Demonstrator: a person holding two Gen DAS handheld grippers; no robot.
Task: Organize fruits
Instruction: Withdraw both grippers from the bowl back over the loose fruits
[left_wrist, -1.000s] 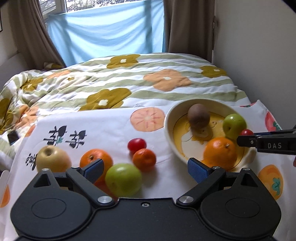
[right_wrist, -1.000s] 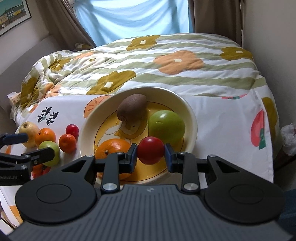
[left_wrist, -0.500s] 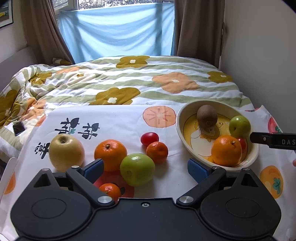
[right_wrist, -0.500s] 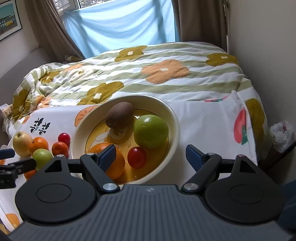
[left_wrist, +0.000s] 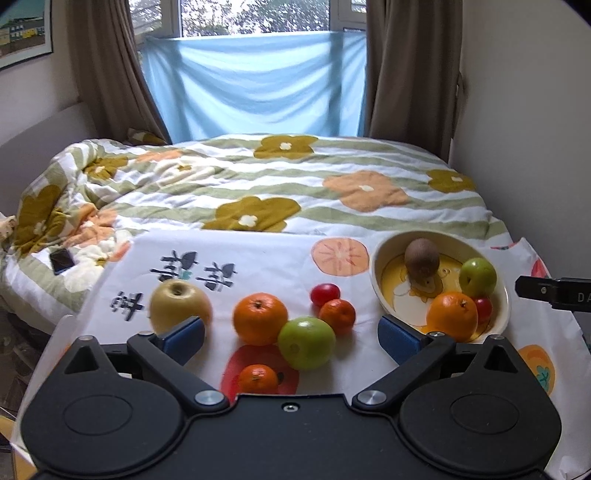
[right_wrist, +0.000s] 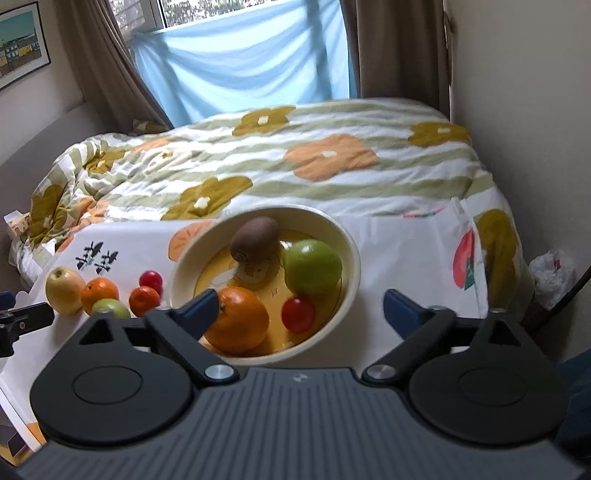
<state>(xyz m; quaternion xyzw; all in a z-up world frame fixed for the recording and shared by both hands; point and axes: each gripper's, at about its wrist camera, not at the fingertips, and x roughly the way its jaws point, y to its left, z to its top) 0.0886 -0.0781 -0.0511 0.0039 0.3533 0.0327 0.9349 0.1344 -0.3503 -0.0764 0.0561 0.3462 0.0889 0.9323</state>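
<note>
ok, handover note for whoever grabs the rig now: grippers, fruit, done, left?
Left hand-held gripper: jaws opening, nothing between them, above the loose fruit.
Right hand-held gripper: jaws opening, nothing held, above the bowl.
In the bowl: kiwi, green apple, orange, small red fruit.
Left on the cloth: yellow apple, large orange, second green apple, red fruit, two small oranges.
Done: four fruits in. Left: six.
</note>
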